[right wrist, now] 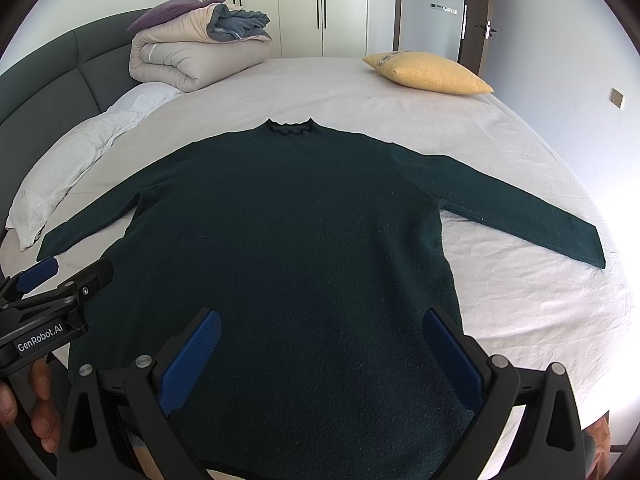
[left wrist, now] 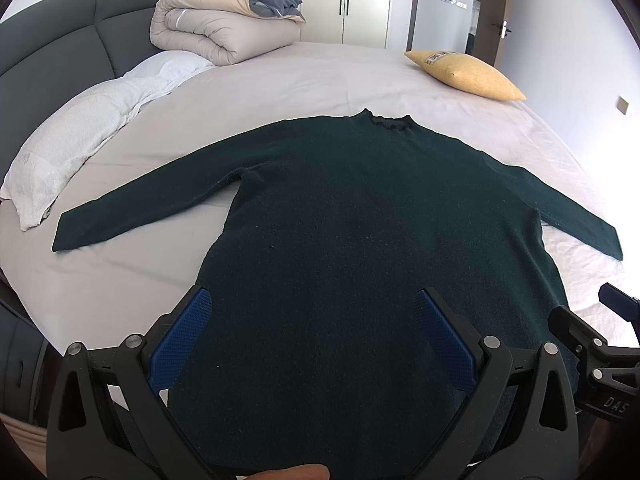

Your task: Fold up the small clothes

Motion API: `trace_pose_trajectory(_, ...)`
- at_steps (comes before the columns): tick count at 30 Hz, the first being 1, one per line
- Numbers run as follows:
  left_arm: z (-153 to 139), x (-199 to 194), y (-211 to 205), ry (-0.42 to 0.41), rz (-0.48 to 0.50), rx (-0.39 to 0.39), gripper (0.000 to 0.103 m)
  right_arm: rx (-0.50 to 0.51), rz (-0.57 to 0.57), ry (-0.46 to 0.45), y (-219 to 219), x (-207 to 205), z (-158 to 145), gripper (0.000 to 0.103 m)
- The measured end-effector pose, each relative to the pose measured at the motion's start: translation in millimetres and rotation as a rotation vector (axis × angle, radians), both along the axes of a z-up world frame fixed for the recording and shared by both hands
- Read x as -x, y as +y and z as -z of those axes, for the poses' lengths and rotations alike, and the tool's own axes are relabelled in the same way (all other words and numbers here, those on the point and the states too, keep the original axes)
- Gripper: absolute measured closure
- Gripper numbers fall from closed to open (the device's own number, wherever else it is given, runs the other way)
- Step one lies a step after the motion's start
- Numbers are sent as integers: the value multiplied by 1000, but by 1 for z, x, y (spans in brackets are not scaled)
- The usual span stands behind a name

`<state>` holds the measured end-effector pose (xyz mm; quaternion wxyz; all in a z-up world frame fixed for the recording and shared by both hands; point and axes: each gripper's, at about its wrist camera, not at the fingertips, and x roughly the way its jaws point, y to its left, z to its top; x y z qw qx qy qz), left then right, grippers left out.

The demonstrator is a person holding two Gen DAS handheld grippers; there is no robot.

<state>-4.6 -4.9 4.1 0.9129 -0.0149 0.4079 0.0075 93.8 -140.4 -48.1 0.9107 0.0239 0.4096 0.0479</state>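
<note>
A dark green long-sleeved sweater (left wrist: 360, 220) lies flat on the bed, collar away from me, both sleeves spread out to the sides. It also shows in the right wrist view (right wrist: 300, 232). My left gripper (left wrist: 314, 304) is open and empty, hovering over the sweater's lower left part near the hem. My right gripper (right wrist: 322, 324) is open and empty over the lower right part near the hem. The right gripper shows at the right edge of the left wrist view (left wrist: 600, 340); the left gripper shows at the left edge of the right wrist view (right wrist: 52, 288).
The bed has a pale sheet (right wrist: 520, 280). A folded duvet stack (left wrist: 228, 24) with a purple cushion stands at the far left, a white pillow (left wrist: 72, 152) lies left, and a yellow cushion (left wrist: 468, 74) lies far right. A grey headboard (left wrist: 52, 40) runs along the left.
</note>
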Motion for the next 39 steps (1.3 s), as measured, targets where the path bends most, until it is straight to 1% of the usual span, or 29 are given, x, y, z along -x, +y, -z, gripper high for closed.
trace_pose_trajectory(21,3,1,-2,2,9,7,0,-2,1,3,-1,0,3,0)
trace_pose_trajectory(26,5,-2,0,3,14,19,0,-2,1,5,0,3,5,0)
trace_pose_trajectory(32,5,-1,-3,-8,19,0,0,-2,1,7,0,1,2,0)
trace_pose_trajectory(36,5,2,-7,-32,27,-17,0,-3,1,6,0,2,4,0)
trace_pose_trajectory(39,5,1,-9,-46,40,-7,0,-4,2,9,-1,2,5,0)
